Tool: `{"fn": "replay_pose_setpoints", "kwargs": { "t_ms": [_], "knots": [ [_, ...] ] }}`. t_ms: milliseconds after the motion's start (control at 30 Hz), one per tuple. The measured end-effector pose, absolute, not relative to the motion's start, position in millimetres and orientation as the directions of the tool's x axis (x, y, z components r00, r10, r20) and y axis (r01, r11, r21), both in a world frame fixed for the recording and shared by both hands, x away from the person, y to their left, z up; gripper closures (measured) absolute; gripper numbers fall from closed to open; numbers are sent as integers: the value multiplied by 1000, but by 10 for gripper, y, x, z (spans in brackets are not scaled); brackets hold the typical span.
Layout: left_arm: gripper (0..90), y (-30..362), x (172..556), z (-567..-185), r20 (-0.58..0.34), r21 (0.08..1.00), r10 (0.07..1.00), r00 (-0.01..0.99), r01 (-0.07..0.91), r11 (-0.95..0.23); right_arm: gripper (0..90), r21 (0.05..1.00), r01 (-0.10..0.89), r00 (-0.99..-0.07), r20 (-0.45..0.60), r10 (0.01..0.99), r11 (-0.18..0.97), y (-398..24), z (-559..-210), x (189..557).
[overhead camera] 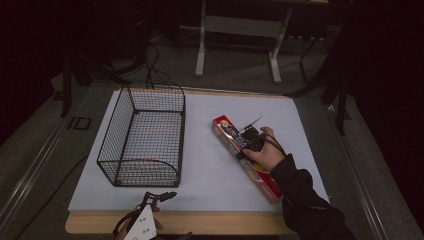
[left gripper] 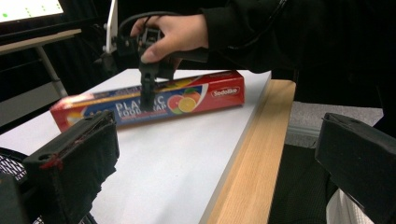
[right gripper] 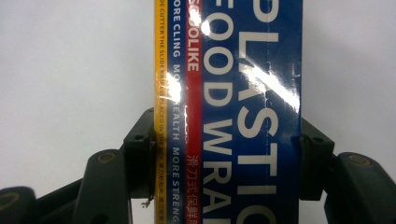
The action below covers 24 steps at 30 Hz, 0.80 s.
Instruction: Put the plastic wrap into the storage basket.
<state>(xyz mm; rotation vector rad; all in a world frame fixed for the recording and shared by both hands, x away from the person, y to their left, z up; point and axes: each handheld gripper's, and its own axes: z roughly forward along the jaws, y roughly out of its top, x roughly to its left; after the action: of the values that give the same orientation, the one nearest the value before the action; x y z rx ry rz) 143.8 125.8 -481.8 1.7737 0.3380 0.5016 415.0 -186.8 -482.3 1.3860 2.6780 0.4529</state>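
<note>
**Right gripper clamped across the food wrap box; left gripper idle at the near edge**

We saw a long red and blue box of plastic food wrap (overhead camera: 245, 157) lying flat on the white sheet (overhead camera: 210, 170) that covered the tabletop, in its right half, running aslant from the middle toward the near right corner. The right gripper (overhead camera: 248, 142) sat on the box a little beyond its middle, with the person's right hand (overhead camera: 267, 152) on top and a dark sleeve (overhead camera: 305, 200) trailing back past the near edge. That hand and gripper hid a stretch of the box's upper face from above.

A black wire basket (overhead camera: 142, 137) stood in the left half of the sheet, well apart from the box, with nothing we could make out inside it. The left gripper (overhead camera: 160, 196) lay at the near edge, just in front of the basket's near end, its grey plate (overhead camera: 141, 227) showing over the wooden rim (overhead camera: 200, 222).

The right gripper view gave us what the high view could not: both black jaws pressed against the long sides of the box (right gripper: 229, 116), one on each side, gripping it across its width, with the words "PLASTIC FOOD WRAP" readable.

The left gripper view showed its own two jaws spread wide with nothing between them. Farther off, it caught the box's (left gripper: 149, 100) printed side with citrus pictures, the right gripper (left gripper: 148, 88) coming down on it from above, and the hand (left gripper: 175, 35) around it. A corner of the basket's mesh (left gripper: 11, 163) peeked in at the lower left.
</note>
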Motion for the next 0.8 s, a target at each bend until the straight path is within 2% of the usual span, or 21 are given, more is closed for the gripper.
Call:
{"fn": "replay_pose_setpoints", "kwargs": {
  "t_ms": [233,333,400,433,467,533,800],
  "knots": [
    [1,1248,1442,-4821,159,965,476,865,-34,-261,391,387,792,-543,92,835,472,-1971,-4560,4158],
    [1,1247,1441,-4821,159,965,477,865,-34,-260,391,462,766,-543,96,834,446,-2000,-4428,4133],
    [1,1247,1441,-4821,160,965,477,864,-35,-260,391,462,766,-543,96,834,446,-2000,-4428,4133],
    [1,1248,1442,-4822,162,964,477,864,-35,-263,392,528,739,-543,97,834,420,-2009,-4330,4090],
    [1,1248,1442,-4822,162,964,477,864,-35,-263,392,528,739,-543,97,834,420,-2009,-4330,4090],
    [1,1247,1442,-4822,161,964,476,864,-35,-263,391,585,714,-548,128,826,383,-2017,-4235,4056],
    [1,1246,1443,-4822,163,964,476,864,-36,-265,391,658,656,-583,130,802,370,-1927,-4077,3971]
  ]
}}
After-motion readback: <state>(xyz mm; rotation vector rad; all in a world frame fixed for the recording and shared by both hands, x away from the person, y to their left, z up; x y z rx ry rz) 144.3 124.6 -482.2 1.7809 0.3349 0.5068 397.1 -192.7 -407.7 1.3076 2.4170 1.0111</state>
